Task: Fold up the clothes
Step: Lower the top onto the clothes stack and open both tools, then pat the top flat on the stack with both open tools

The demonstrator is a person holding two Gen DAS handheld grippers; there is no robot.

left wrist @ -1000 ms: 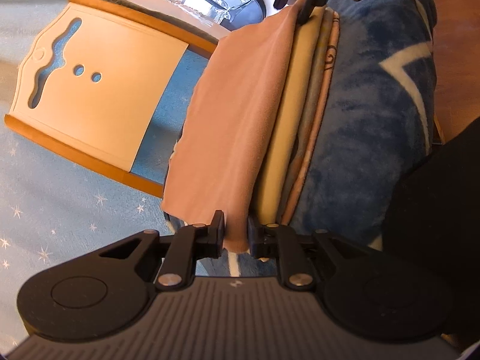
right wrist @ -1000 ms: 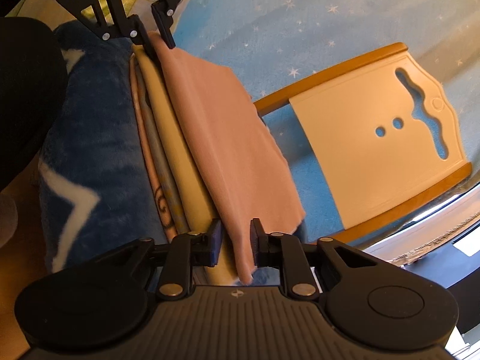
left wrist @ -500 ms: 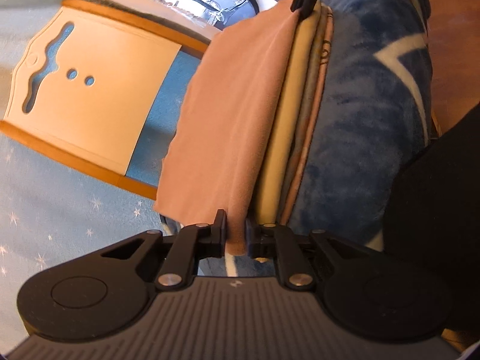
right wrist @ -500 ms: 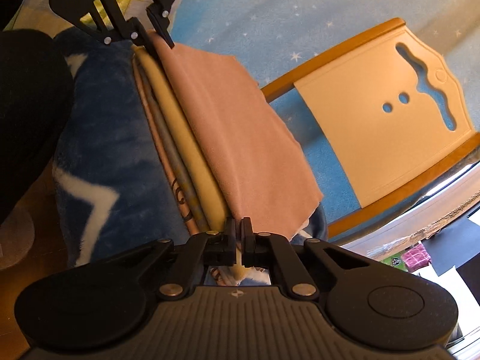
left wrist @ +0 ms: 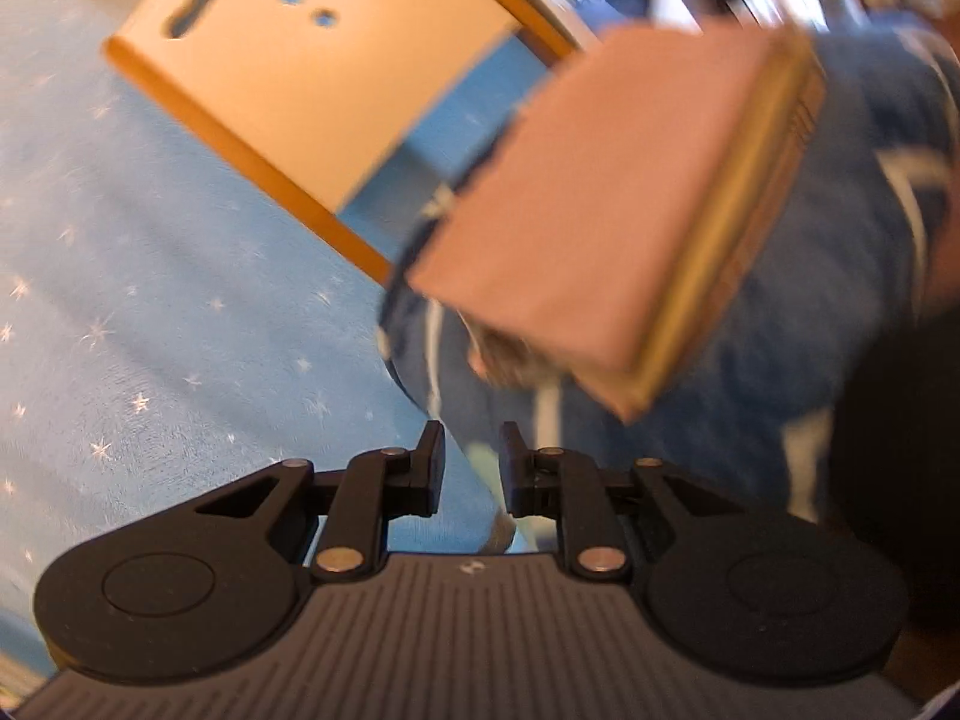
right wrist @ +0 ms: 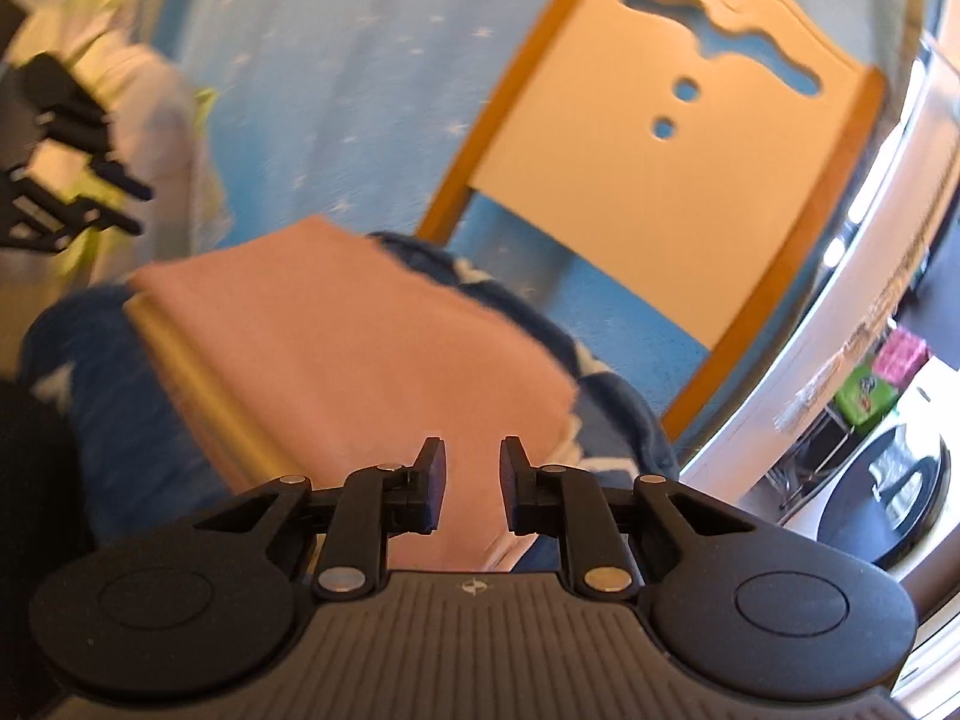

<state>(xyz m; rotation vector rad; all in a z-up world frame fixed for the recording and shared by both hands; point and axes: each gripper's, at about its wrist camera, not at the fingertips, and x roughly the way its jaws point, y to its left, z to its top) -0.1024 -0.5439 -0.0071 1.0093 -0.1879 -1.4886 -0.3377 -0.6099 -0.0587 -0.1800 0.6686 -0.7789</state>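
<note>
Folded pink cloth (right wrist: pixel 360 360): tops stack on blue blanket (right wrist: pixel 114 420), near wooden chair (right wrist: pixel 690 192). Soft, light, limp; likely best pinched at corners. Left gripper (left wrist: pixel 471 462), right gripper (right wrist: pixel 471 477): fingers parted, empty.

Folded cloth (left wrist: pixel 576 204) dusty pink on top, mustard-yellow and tan layers under it, on dark blue blanket (left wrist: pixel 840 276) with white markings. Bed cover (left wrist: pixel 150 276) light blue with small white stars; headboard (right wrist: pixel 678 138) cream, orange-brown trim. Tongs (right wrist: pixel 467 468) black.
</note>
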